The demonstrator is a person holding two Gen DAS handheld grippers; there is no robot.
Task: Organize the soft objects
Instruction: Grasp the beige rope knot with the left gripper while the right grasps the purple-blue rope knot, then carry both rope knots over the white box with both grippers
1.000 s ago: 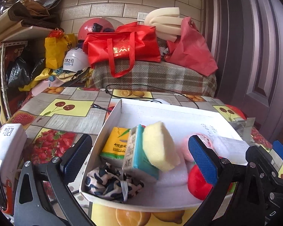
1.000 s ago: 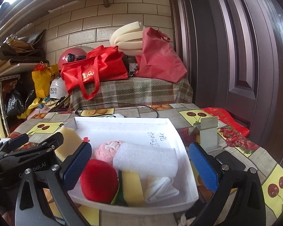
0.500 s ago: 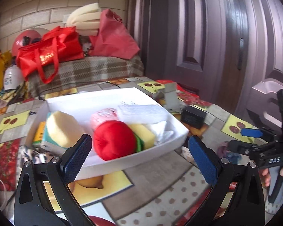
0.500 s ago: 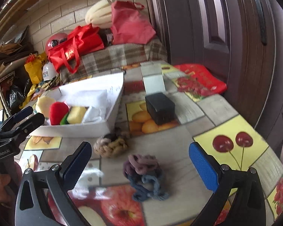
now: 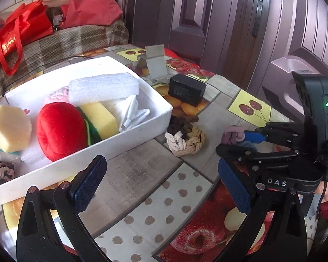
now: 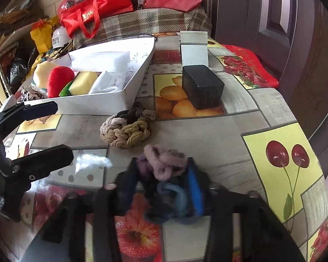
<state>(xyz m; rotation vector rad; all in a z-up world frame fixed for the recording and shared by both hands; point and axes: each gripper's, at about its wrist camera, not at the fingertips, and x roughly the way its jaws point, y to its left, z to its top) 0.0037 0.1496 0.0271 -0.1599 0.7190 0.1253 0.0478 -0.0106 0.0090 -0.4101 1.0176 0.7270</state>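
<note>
Foam, sponges and plush already fill the white box (image 5: 142, 128); right claw (image 6: 164, 187) pinches the purple-blue scrunchie bundle (image 6: 164, 163), left claw (image 5: 161, 185) spread; beige braided bundle (image 6: 125, 131) remains on the surface (image 6: 207, 135).

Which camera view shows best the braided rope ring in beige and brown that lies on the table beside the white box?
The right wrist view shows the braided rope ring best: seen from above, whole, with its beige, tan and dark strands distinct. The left wrist view shows it smaller and lower-angled, close by the white box, its dark part less clear.
</note>
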